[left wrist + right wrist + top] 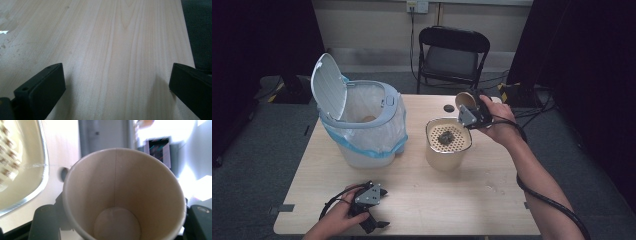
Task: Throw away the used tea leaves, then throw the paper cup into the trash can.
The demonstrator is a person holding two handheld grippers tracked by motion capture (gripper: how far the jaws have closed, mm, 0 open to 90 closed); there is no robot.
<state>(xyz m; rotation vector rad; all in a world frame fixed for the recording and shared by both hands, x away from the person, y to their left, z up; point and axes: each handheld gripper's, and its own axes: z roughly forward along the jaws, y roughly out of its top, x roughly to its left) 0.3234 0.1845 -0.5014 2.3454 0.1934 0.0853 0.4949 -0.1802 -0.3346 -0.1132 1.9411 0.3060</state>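
right claw (pixel 472 111): pinching the paper cup (pixel 465 100) across its wall, jaws on either side of it in the right gripper view; cup tipped on its side, mouth toward the camera, looks empty inside.
cup place: in the air just behind the strainer bucket (pixel 448 142), at its far rim.
left claw (pixel 371 209): spread wide, nothing between the jaws, resting low over the bare desk (pixel 452 200) near the front edge.
strainer bucket: cream, perforated insert on top with a dark clump of wet residue (pixel 446 136) sitting on it.
risk 1: thin paper wall could buckle or slip out if the pinch is too hard or too light; cup drops onto the strainer or desk.
risk 2: leftover drops may fall on the desk as the cup travels tilted.
risk 3: trash bin (pixel 362 122), lid up and bag-lined, sits well apart to the left; carrying the cup over could clip the bucket rim and tip it.
small dark cap (pixel 448 108): on the desk behind the bucket, could get knocked off.
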